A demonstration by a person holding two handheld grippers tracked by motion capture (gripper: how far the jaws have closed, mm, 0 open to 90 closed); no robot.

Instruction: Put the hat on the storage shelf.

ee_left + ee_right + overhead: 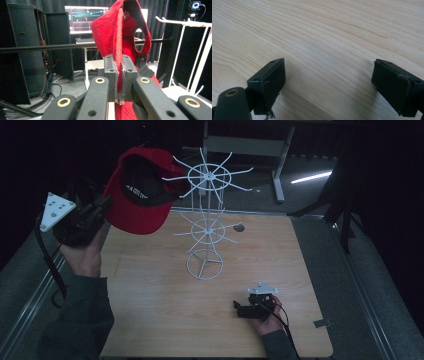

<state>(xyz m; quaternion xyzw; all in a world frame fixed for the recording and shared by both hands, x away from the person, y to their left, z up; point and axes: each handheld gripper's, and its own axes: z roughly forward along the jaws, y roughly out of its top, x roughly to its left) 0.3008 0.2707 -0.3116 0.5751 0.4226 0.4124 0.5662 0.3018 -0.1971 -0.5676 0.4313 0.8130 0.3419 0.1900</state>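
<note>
A red cap (140, 190) with a black lining hangs in the air at the upper left, its crown touching the arms of a white wire rack (206, 220). My left gripper (102, 206) is shut on the cap's brim; in the left gripper view the red brim (117, 45) is pinched between the two pads, with the rack (192, 57) at the right. My right gripper (236, 307) rests low over the wooden table (150, 290) near the front right, held by a hand. In the right gripper view its jaws (329, 87) stand wide apart over bare wood.
The rack stands on a round wire base (204, 265) mid-table with two tiers of spokes. A small dark disc (239, 227) lies behind it. A metal stand (280, 165) rises beyond the table's far edge. Monitors (87, 18) glow in the background.
</note>
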